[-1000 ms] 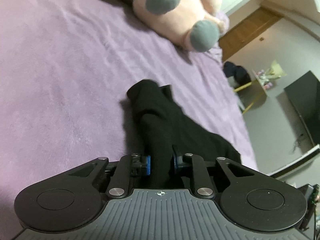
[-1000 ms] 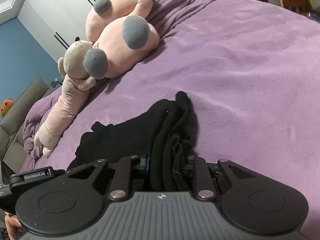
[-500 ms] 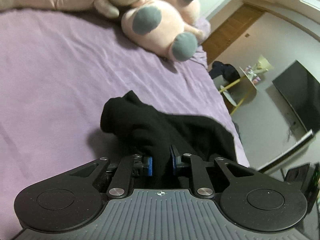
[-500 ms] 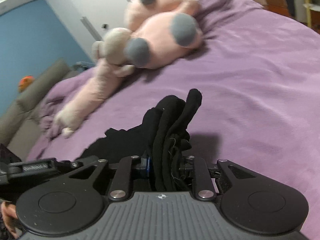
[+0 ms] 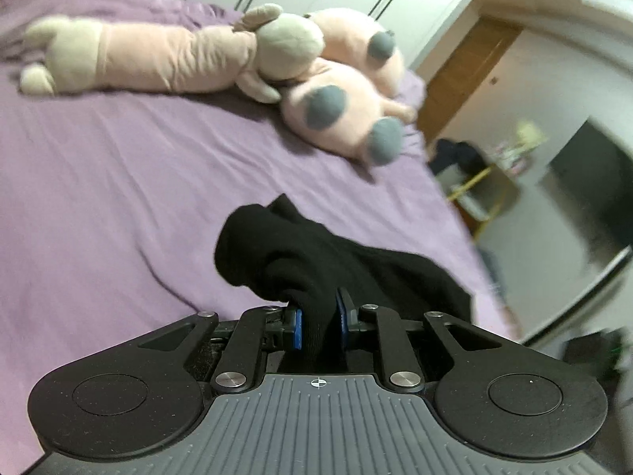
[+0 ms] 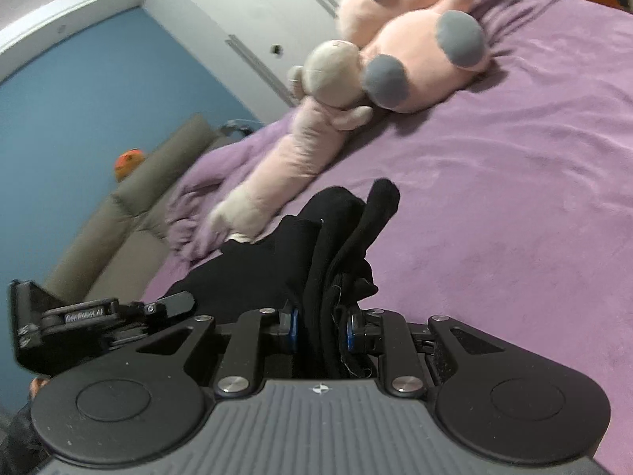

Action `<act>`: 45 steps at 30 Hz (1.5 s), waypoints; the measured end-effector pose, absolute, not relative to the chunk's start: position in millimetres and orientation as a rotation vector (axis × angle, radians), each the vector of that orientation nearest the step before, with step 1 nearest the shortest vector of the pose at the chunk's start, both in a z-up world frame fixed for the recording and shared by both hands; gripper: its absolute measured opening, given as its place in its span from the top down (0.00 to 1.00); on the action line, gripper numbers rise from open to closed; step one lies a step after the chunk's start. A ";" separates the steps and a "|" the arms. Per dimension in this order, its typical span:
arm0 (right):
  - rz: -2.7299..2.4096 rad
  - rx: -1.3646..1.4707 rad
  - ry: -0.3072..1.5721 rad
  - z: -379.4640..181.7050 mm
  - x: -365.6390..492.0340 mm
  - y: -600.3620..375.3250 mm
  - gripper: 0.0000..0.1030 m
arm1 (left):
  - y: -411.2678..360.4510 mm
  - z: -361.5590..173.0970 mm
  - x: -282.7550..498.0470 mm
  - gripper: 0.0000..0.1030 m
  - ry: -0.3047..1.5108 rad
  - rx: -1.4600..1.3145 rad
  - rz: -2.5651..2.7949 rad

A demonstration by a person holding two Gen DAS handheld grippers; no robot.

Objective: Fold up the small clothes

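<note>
A small black garment [image 5: 316, 253] hangs bunched between my two grippers, held up above the purple bed [image 5: 118, 182]. My left gripper [image 5: 319, 324] is shut on one end of it, with cloth pinched between the blue pads. My right gripper [image 6: 321, 326] is shut on the other end, where the black garment [image 6: 340, 233] stands up in folds. The left gripper's body [image 6: 99, 312] shows at the lower left of the right wrist view.
A long pink plush toy [image 5: 166, 55] and a round pink plush with grey spots [image 5: 336, 114] lie at the far side of the bed. A grey sofa [image 6: 130, 206] and blue wall are to the left; a door [image 5: 467, 79], yellow stand and dark screen to the right.
Both grippers have lifted and tilted upward with the garment, so more of the room and plush toys shows. The garment has risen off the bed and bunched up between them.
</note>
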State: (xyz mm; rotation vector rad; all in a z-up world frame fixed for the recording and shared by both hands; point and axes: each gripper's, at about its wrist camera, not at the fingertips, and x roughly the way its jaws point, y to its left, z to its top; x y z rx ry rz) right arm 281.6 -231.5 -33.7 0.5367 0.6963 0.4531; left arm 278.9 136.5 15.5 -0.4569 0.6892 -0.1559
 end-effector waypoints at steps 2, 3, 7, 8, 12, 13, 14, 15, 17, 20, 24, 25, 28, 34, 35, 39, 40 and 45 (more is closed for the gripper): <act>0.393 0.445 0.675 -41.8 293.1 -221.0 0.78 | 121.9 -0.2 297.6 0.75 0.668 -0.326 -0.102; 0.323 0.412 0.691 -48.6 298.0 -219.2 0.69 | 116.3 -11.2 305.7 0.69 0.686 -0.287 -0.056; 0.277 0.399 0.793 -67.6 293.0 -229.8 0.56 | 113.2 -39.8 300.0 0.56 0.744 -0.228 0.008; 0.288 0.408 0.818 -72.9 286.4 -234.0 0.41 | 117.9 -45.5 289.9 0.45 0.747 -0.248 -0.010; 0.316 0.488 0.886 -96.9 248.6 -253.1 0.35 | 140.6 -68.6 245.0 0.39 0.777 -0.370 -0.028; 0.325 0.530 0.855 -97.4 235.4 -256.0 0.35 | 143.9 -71.3 236.4 0.39 0.775 -0.411 -0.035; 0.346 0.577 0.856 -97.4 230.5 -257.9 0.35 | 147.1 -74.6 230.6 0.38 0.778 -0.462 -0.047; 0.376 0.635 0.870 -100.6 228.1 -258.1 0.35 | 148.5 -78.0 228.4 0.39 0.790 -0.508 -0.068; 0.409 0.678 0.889 -104.2 227.1 -249.4 0.40 | 148.3 -84.5 228.1 0.42 0.818 -0.598 -0.095; 0.328 0.567 0.912 -103.0 224.9 -233.0 0.69 | 140.8 -91.6 231.6 0.54 0.842 -0.653 -0.114; 0.431 0.856 0.860 -98.1 218.8 -253.8 0.78 | 151.8 -84.4 226.1 0.80 0.833 -0.731 -0.092; 0.456 0.960 0.838 -101.6 216.3 -264.3 0.78 | 156.8 -80.1 221.5 0.80 0.814 -0.770 -0.107; 0.353 0.906 0.900 -105.9 213.4 -274.7 0.78 | 163.8 -70.2 215.0 0.81 0.812 -0.763 -0.117; 0.186 0.499 0.844 -72.1 197.9 -249.6 0.65 | 166.1 -59.4 206.3 0.67 0.866 -0.565 0.074; 0.176 0.462 0.808 -65.2 196.9 -244.4 0.63 | 166.2 -57.0 209.0 0.59 0.838 -0.555 0.098; 0.175 0.412 0.689 -48.2 223.6 -207.4 0.63 | 161.8 -53.6 230.5 0.44 0.746 -0.552 0.189; 0.181 0.405 0.678 -47.4 235.5 -196.9 0.64 | 156.7 -53.7 242.2 0.44 0.727 -0.535 0.224; 0.147 0.280 0.677 -65.9 305.7 -153.7 0.64 | 134.4 -60.1 302.5 0.42 0.666 -0.462 0.328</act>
